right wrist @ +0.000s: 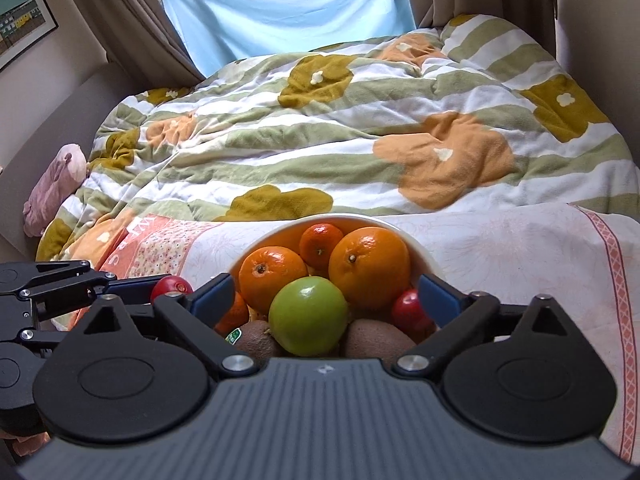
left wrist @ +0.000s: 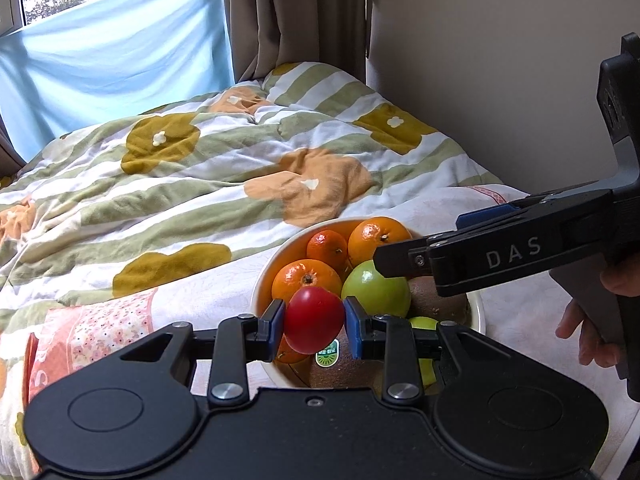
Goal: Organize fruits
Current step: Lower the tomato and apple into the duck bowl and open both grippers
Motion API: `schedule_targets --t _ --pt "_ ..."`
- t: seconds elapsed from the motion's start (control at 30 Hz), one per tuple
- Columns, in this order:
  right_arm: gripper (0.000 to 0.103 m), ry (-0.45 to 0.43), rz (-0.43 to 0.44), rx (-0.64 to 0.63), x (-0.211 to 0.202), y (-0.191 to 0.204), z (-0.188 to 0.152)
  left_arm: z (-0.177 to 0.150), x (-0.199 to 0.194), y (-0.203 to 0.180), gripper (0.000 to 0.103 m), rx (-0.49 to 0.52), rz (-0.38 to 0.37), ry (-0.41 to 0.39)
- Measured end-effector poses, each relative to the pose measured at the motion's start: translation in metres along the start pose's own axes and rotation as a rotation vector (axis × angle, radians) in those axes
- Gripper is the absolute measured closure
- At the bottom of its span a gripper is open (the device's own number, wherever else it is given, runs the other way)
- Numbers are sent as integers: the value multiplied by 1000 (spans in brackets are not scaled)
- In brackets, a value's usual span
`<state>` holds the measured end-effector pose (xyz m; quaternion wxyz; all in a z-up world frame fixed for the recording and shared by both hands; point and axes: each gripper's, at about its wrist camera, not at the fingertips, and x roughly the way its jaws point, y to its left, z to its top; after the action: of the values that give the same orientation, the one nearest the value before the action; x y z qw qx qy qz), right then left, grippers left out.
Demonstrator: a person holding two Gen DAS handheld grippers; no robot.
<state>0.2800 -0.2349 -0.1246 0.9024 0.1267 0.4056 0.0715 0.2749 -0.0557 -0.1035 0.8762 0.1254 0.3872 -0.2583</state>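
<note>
The left gripper (left wrist: 314, 325) clamps a red tomato (left wrist: 315, 319) just above the bowl (left wrist: 264, 276), at its 7 o'clock rim, apparently mid-sorting. The right gripper (right wrist: 326, 292) hangs spread wide over the green apple (right wrist: 308, 315), likely ready to pick.

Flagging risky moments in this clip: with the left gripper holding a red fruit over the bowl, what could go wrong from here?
1. The red fruit is pinched only at its sides by the left gripper; being round and smooth, it could slip out.
2. The bowl sits on soft bedding and is heaped; the green apple on top could roll off.
3. The open right gripper hovers close, so the two could collide.
</note>
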Motion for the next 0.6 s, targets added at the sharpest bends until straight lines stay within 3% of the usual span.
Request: schedule_targets --t 0.5,0.53,0.57,0.6 --pt "0 4 -36 22 -16 -22 -11 -29 12 -34 67 39 -27 62" --pt "0 4 -35 22 -17 -22 -12 -30 11 -35 62 38 -31 59" --pt "0 3 -36 21 -18 -21 -12 -30 11 -36 40 36 -33 58" --pt "0 3 -38 21 -17 -21 -12 -30 11 -36 25 35 -34 56"
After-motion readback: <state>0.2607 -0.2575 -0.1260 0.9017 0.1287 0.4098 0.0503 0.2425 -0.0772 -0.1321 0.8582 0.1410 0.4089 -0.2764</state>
